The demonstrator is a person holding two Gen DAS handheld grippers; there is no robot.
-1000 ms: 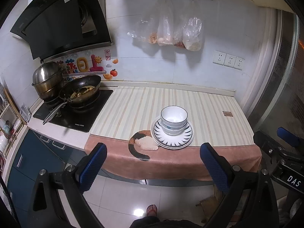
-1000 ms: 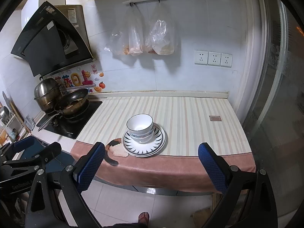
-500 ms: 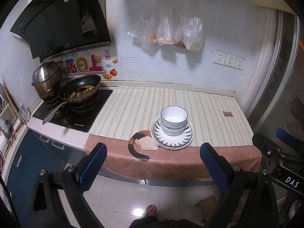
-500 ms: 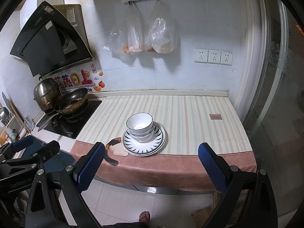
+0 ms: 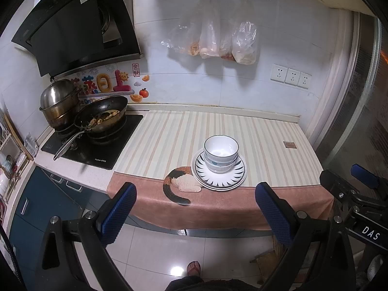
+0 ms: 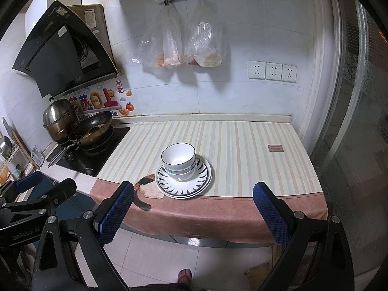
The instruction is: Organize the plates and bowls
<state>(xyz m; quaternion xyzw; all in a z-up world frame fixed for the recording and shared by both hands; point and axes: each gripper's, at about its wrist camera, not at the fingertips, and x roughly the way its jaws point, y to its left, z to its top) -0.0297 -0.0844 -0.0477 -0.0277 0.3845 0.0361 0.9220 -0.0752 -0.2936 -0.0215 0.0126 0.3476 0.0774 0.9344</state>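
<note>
Hovering well back from the counter, left gripper (image 5: 194, 208) and right gripper (image 6: 192, 208) gape empty; stacked bowls (image 6: 178, 161) sit on plates (image 6: 183, 184) near the cloth's edge, best approached level, slowly.

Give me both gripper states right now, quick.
Left gripper: open, holding nothing, back from the counter edge.
Right gripper: open, holding nothing, also short of the stacked bowls and plates.
</note>
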